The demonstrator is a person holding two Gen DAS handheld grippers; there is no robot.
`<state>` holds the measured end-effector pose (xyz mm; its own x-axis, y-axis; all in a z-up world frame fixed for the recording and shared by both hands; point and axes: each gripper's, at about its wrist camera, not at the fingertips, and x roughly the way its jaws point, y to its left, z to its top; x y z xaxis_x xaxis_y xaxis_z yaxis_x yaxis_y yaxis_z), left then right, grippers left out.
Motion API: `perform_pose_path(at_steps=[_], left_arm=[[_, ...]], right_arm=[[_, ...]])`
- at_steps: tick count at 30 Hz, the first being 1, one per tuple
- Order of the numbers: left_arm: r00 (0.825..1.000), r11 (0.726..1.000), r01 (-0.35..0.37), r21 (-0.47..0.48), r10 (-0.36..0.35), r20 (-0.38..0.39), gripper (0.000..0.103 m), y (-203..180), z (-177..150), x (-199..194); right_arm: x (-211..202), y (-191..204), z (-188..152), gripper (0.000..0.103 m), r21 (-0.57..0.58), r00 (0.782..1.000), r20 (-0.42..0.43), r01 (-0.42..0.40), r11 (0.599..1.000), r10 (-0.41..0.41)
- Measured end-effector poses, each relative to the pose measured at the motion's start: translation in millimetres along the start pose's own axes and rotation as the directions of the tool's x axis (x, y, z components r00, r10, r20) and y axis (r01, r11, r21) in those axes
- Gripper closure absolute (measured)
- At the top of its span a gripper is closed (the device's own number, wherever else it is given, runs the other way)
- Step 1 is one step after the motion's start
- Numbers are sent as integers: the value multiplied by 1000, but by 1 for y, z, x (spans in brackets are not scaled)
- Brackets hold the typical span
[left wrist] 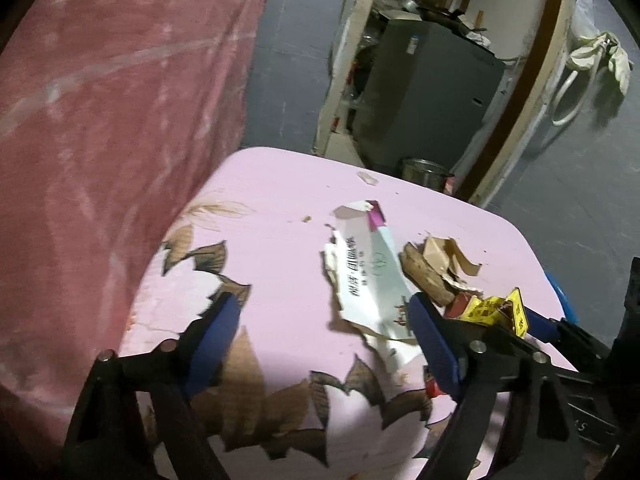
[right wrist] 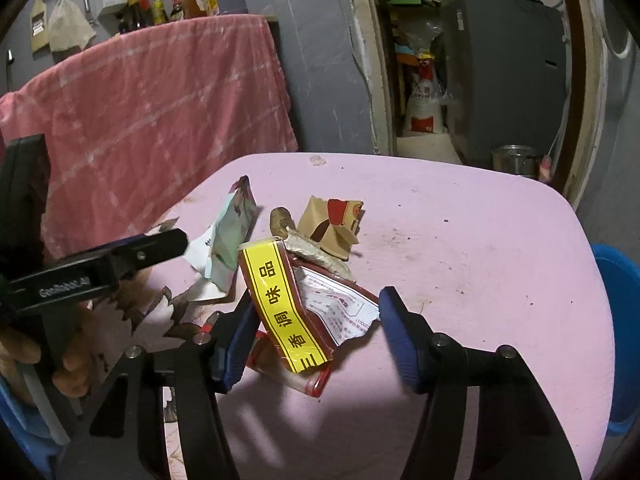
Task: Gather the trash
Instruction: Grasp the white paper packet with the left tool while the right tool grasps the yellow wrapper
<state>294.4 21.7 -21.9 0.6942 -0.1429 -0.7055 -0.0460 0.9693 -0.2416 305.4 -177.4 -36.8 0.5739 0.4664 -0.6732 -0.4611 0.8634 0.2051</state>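
Observation:
Trash lies on a pink table. A torn white and green packet lies just ahead of my left gripper, which is open and empty; its right finger touches the packet's edge. The packet also shows in the right wrist view. A red and yellow seasoning wrapper lies between the fingers of my right gripper, which is open around it. Brown torn cardboard and a crumpled brown scrap lie behind it; the cardboard also shows in the left wrist view.
A pink cloth-covered piece of furniture stands left of the table. A blue container sits at the table's right edge. A metal pot and a doorway with a grey cabinet lie beyond. A small scrap lies at the far edge.

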Motion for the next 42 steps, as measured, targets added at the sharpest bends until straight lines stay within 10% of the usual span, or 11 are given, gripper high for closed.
perform_pose_path(at_steps=[14,31,42], left_arm=[[996,998,58,15,-57,-73,49,-23,1,17],[992,993,99,-71,-104,-73,73,-17,6,12],[994,994,84,-76,-89,-62,77,-20,0,0]], right_arm=[[-6,-12,-2,78,35,999,20,-38,999,37],[-7,-7,-4,95,13,998,28,-48,999,47],[-13,-7,-3,86,2,999,34,-31,1000,30]])
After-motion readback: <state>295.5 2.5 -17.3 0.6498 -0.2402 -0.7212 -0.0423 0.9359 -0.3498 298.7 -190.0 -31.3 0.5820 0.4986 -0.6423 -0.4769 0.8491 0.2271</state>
